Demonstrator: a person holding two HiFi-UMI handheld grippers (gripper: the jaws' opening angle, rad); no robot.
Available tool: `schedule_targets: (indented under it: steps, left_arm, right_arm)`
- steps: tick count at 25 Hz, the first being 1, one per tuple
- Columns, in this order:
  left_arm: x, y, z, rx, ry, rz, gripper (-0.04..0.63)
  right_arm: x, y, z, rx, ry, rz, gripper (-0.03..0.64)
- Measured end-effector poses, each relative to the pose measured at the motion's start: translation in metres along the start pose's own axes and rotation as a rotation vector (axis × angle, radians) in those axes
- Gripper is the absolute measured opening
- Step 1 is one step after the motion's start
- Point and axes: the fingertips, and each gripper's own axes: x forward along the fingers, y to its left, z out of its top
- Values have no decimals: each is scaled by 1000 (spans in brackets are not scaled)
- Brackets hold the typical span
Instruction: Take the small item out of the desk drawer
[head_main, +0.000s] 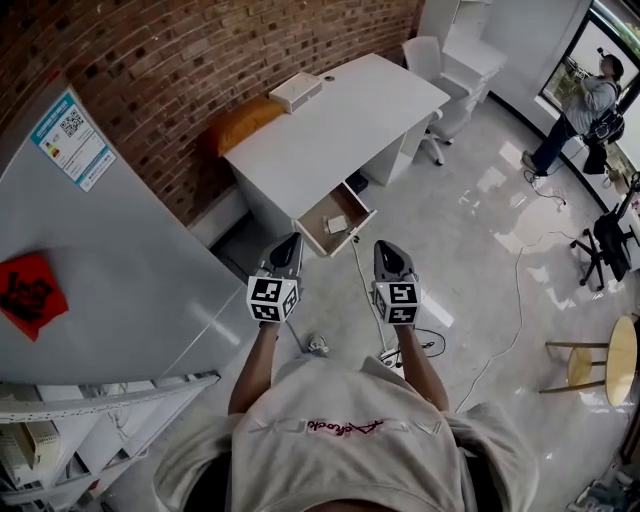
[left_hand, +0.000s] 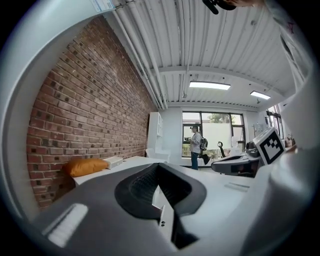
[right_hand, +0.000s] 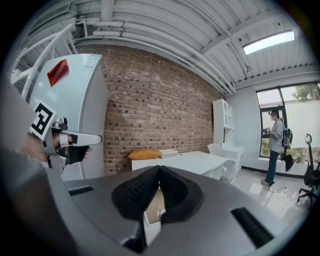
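Observation:
The white desk (head_main: 330, 125) stands against the brick wall, with its drawer (head_main: 312, 215) pulled open toward me. A small white item (head_main: 337, 224) lies inside the drawer. My left gripper (head_main: 291, 243) and right gripper (head_main: 385, 248) are held side by side short of the drawer, pointing at it, both shut and empty. In the left gripper view the jaws (left_hand: 158, 166) meet at their tips. In the right gripper view the shut jaws (right_hand: 160, 167) frame the drawer (right_hand: 155, 202) and the small item (right_hand: 159, 212) below them.
An orange cushion (head_main: 245, 122) and a white box (head_main: 296, 90) sit on the desk's far end. A tall grey cabinet (head_main: 100, 250) stands at my left. Cables (head_main: 400, 345) cross the floor near my feet. There are a white chair (head_main: 435, 60), a stool (head_main: 600, 360) and a person (head_main: 585, 105).

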Motion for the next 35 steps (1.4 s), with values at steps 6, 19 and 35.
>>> schedule_targets:
  steps: [6, 19, 35]
  left_arm:
    - [45, 32, 0, -7, 9, -32, 8]
    - [106, 69, -6, -2, 23, -101, 8]
    - [130, 84, -29, -21, 85, -79, 8]
  right_arm:
    - [48, -13, 6, 5, 8, -29, 11]
    - [107, -28, 5, 24, 19, -81, 12]
    - [139, -39, -12, 25, 74, -38, 12]
